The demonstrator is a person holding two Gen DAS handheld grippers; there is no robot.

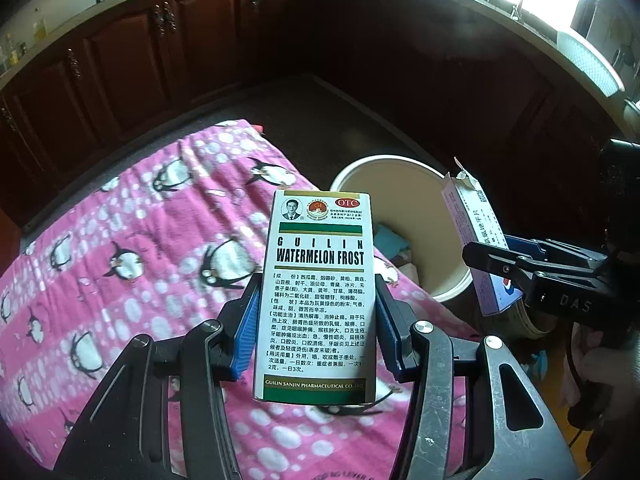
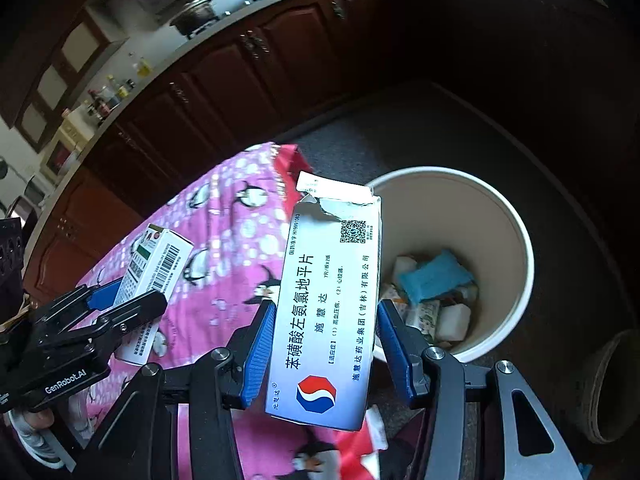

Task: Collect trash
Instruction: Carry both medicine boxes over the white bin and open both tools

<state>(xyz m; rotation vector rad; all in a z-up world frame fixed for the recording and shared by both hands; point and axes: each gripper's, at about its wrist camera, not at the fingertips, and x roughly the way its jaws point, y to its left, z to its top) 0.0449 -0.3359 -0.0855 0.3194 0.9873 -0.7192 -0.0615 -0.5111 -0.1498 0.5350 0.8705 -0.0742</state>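
Plainly, stage: both pieces of trash are lifted and near the bucket (image 2: 516,248); by my reading the drop is what remains.
Left gripper (image 1: 316,320): its blue pads press the two long sides of the green-and-white medicine box (image 1: 320,280), which stands upright in the grip over the pink penguin blanket (image 1: 120,240), close to the blanket's edge nearest the bucket.
Right gripper (image 2: 324,344): clamped on the white-and-blue medicine box (image 2: 332,300) with a torn-open top flap; the box is held just beside the bucket's near rim, partly in front of its mouth in the right wrist view.
Done so far: the bucket already holds several discarded things, among them a blue packet (image 2: 434,276) and some white pieces, so collecting looks well under way.
Left to do: bring each box over the bucket's mouth and let go; neither is inside yet.
Other trash: none can be seen on the visible stretch of blanket, though much of it is covered by the grippers and boxes.
Hidden: the bucket's base and what the blanket lies on.
Cut off: a second container (image 2: 612,388) at the right edge, only partly in view.
Hard to make out: the dark floor and cabinets (image 1: 120,60) beyond, and the glare at the window.
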